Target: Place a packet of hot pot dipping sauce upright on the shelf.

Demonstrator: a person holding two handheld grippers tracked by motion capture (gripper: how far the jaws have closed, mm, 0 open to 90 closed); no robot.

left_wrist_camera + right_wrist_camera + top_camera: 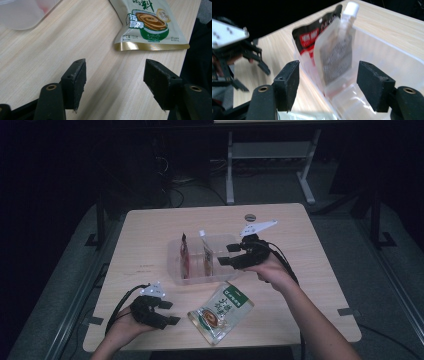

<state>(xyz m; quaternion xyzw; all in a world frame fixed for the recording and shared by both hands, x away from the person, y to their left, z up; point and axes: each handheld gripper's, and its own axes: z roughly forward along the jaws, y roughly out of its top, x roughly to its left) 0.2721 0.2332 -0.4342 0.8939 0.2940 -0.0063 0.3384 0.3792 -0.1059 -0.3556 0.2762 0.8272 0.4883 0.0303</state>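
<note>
Right gripper wide, empty, beside the spout pouch, apparently standing in the clear bin. Left gripper wide; next, grab the green sauce pouch below the bin.

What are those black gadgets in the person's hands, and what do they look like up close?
Handheld grippers: the left gripper and right gripper are black frames with two blocky rough-faced jaws, brass-coloured rivets, a pale three-cornered plate on top, and a black cable trailing back. The forearms are bare, no sleeves.

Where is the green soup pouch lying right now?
In the high view the green soup pouch lies flat on the table's near edge, just in front of the clear bin, right of the left gripper.
</note>
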